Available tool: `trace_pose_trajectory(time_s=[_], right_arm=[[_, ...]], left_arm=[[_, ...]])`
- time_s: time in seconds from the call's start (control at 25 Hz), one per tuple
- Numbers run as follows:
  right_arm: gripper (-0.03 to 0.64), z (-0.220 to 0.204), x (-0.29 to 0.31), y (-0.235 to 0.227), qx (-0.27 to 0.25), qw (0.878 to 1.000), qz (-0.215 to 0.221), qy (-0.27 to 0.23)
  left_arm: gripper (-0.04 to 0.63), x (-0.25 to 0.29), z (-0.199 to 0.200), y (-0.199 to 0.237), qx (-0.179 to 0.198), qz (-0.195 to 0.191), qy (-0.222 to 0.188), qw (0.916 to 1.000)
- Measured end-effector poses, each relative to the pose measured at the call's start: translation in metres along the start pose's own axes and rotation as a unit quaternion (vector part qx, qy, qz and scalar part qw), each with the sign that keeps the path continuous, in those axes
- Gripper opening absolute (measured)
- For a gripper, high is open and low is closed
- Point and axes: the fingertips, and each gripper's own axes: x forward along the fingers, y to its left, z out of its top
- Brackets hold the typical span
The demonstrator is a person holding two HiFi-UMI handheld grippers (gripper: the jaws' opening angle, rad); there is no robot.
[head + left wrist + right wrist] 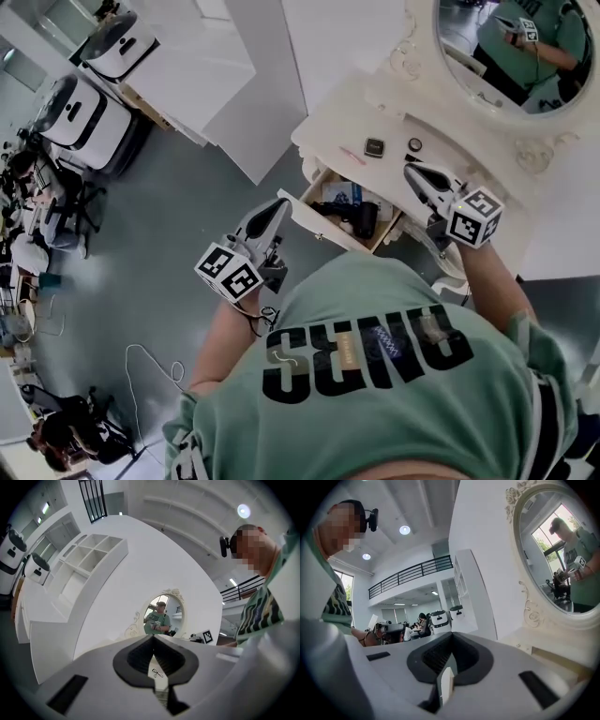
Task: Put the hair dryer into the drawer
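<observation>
The black hair dryer [358,217] lies inside the open drawer [328,228] of the white dressing table [347,117], so stowing looks done, and with the left gripper [278,206] and right gripper [412,172] held above it, jaws together and empty, pushing the drawer shut likely remains.

We make out large dark letters across the person's green shirt [384,412] (upside down from the head view). We cannot read them with any certainty. We find no other legible writing.
</observation>
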Motion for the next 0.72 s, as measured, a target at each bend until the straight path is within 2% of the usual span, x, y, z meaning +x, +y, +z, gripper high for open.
trace_pose_trajectory(time_s=[0.28, 0.72], right_arm=[[-0.005, 0.006, -0.017, 0.001, -0.001, 1.000, -0.003, -0.011], [-0.006, 0.011, -0.006, 0.012, -0.023, 1.000, 0.012, -0.003]], left_arm=[[0.008, -0.004, -0.001, -0.011, -0.004, 0.002, -0.007, 1.0000], [0.008, -0.010, 0.004, -0.009, 0.002, 0.004, -0.014, 0.9999]])
